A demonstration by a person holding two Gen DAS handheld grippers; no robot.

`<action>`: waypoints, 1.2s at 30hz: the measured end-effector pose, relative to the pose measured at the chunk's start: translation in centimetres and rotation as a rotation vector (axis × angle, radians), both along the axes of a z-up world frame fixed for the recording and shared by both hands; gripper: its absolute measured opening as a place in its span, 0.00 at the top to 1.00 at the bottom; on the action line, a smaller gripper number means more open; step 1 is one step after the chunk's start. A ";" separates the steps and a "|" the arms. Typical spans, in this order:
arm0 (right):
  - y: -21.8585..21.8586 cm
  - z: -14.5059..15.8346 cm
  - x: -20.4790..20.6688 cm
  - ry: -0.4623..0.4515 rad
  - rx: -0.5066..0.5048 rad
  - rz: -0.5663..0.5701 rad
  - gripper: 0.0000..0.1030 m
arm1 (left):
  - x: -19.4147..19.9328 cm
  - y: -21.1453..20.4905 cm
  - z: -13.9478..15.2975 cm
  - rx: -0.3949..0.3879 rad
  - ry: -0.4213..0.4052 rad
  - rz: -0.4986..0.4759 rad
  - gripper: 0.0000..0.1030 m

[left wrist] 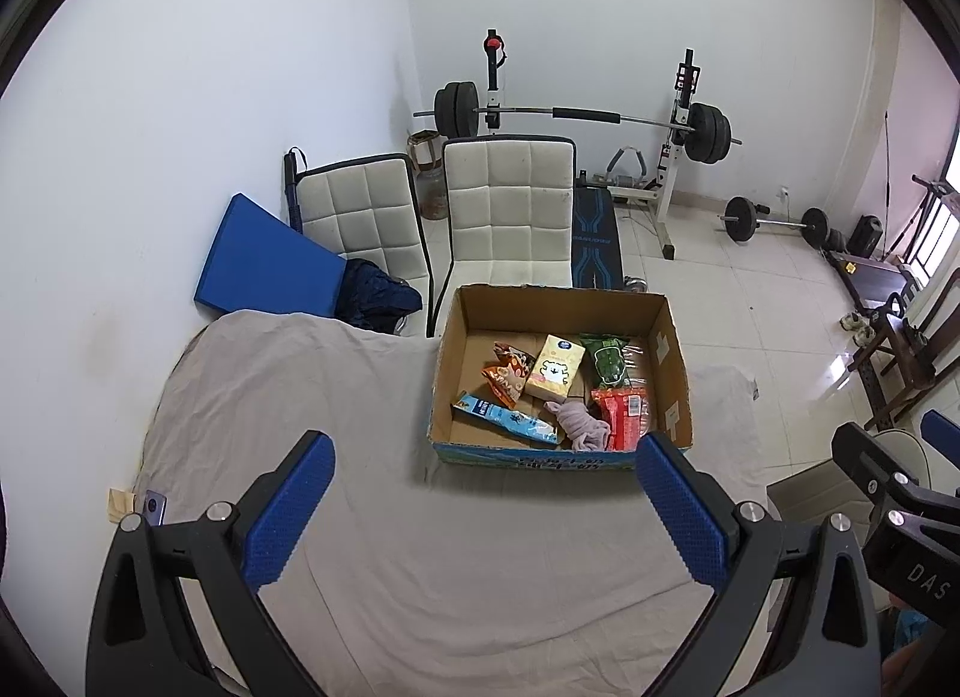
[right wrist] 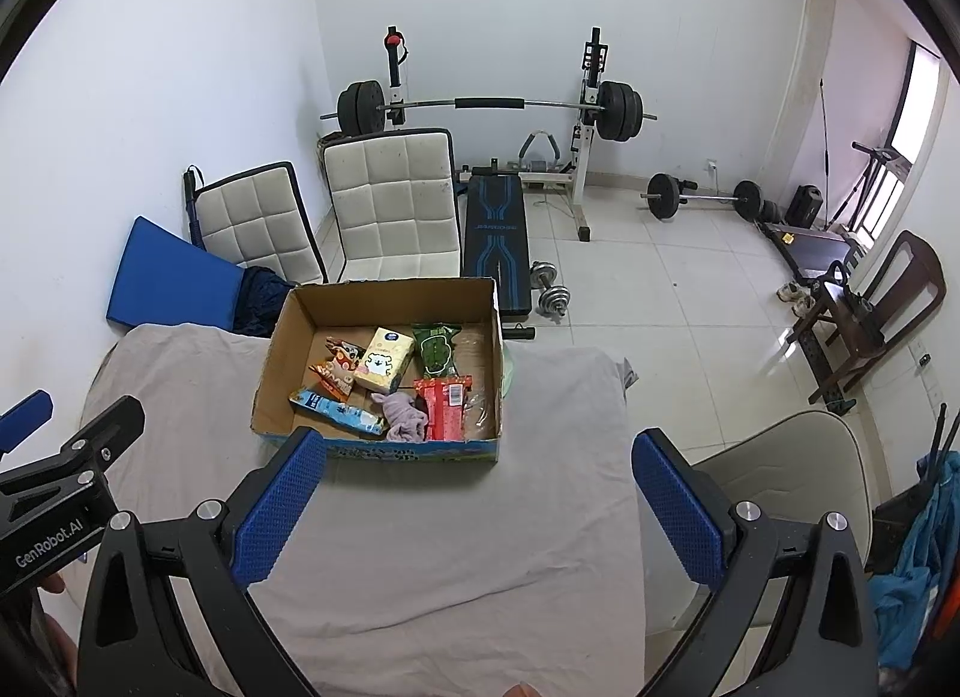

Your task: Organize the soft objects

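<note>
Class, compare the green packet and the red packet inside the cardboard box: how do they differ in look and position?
The green packet lies toward the far wall of the cardboard box; the red packet lies nearer the front. The green one is dark and patterned, while the red one carries a white barcode label. Both lie flat on the box's right side.

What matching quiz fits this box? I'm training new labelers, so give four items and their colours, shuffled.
Items:
1. tissue pack
2. crumpled cloth
3. long wrapper at the box's near wall
4. sealed pouch at the far right

Colours:
A. green
B. light blue
C. pale yellow
D. mauve

Pairs: 1-C, 2-D, 3-B, 4-A
</note>
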State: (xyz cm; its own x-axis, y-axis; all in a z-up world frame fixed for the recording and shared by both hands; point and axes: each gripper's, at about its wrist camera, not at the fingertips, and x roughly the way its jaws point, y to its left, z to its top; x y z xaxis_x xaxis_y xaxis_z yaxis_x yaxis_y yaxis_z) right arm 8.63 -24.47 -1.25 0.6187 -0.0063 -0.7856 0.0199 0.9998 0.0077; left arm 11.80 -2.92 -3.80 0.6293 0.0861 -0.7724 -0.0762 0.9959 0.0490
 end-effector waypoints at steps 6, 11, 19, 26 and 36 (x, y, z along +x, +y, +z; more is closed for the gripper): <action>0.1 0.7 -0.4 -0.010 -0.003 0.003 0.00 | -0.1 0.0 0.0 -0.001 0.000 -0.001 0.00; 0.1 0.9 -0.7 -0.013 -0.006 0.004 0.00 | -0.4 -0.1 0.1 -0.002 -0.002 -0.001 0.00; 0.1 1.3 -0.8 -0.012 -0.006 0.004 0.00 | -0.8 -0.1 0.2 0.001 -0.007 0.001 0.00; 0.1 1.5 -0.8 -0.016 -0.009 0.005 0.00 | -1.1 -0.1 0.3 0.000 -0.004 0.001 0.00; 0.3 1.5 -1.2 -0.010 -0.009 0.002 0.00 | -1.4 -0.2 0.4 0.000 0.000 0.001 0.00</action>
State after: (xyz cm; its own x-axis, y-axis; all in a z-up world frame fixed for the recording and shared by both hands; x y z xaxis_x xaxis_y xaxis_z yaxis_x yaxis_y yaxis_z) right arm 7.43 -24.18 0.26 0.6268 -0.0116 -0.7791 0.0174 0.9998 -0.0009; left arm 10.43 -3.10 -3.43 0.6293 0.0865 -0.7724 -0.0767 0.9958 0.0491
